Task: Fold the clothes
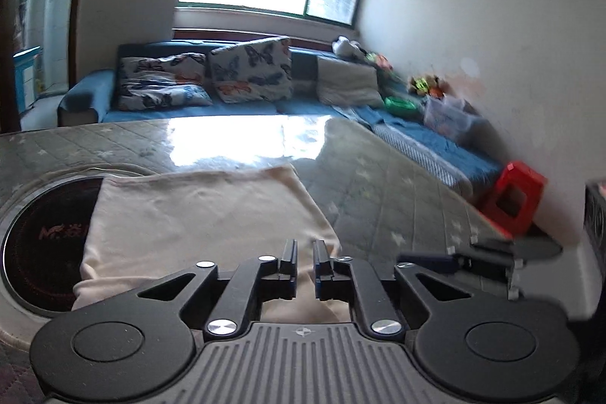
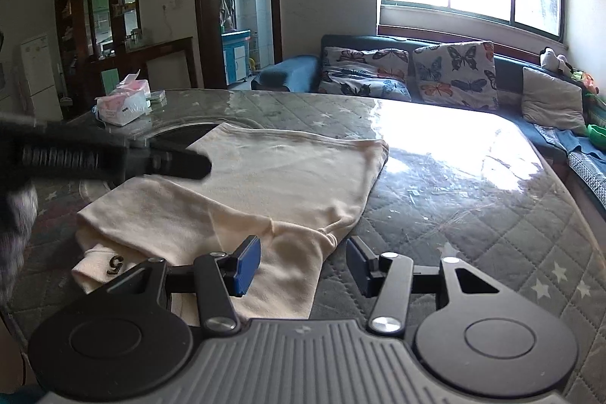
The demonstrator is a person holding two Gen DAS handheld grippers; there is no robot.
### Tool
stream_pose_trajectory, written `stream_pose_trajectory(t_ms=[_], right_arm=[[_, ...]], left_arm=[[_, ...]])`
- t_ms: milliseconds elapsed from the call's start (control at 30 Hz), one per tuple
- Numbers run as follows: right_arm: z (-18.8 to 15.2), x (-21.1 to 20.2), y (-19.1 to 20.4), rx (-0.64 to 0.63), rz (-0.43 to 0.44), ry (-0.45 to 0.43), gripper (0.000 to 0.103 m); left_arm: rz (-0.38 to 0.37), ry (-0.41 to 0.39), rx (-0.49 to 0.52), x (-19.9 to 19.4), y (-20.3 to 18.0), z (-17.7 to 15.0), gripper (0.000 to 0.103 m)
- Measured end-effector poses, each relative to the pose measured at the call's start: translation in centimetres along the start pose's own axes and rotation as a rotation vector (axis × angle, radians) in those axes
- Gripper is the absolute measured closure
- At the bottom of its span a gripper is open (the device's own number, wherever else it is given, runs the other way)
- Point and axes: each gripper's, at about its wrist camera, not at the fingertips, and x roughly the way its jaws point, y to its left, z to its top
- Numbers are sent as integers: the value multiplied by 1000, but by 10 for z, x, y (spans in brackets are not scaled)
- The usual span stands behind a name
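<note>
Left tongs (image 1: 305, 262) nearly closed above the shirt (image 1: 197, 214); right tongs (image 2: 303, 265) wide, could grab several layers.

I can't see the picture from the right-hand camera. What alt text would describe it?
A cream garment, partly folded, lies on a glass-topped table, with the right tool open over its near edge. The left tool reaches in from the left; a tissue box and a blue sofa sit behind.
</note>
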Motion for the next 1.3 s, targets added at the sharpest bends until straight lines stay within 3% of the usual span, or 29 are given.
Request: stream_pose_trajectory(t_ms=[100,367,567,633,833,1067,1300], right_arm=[[2,1,1,-2,4,-1,52],[9,20,13,-14,72,38,54],[15,46,18,10,94,77,61],[15,54,19,17,87,92,64],[13,70,21,23,79,135,84],[18,59,25,4,34,104,100],[22,56,25,-9,-12,108,100]], left_arm=[[24,6,20,-8,11,-10,64],[214,45,4,-29,71,-36,64],[297,74,-54,-39,107,-55,64],[304,81,-69,-42,113,-60,64],[297,90,-84,-44,119,-68,64],[285,91,-82,-43,122,-71,64],[292,83,-72,-47,125,-64,64]])
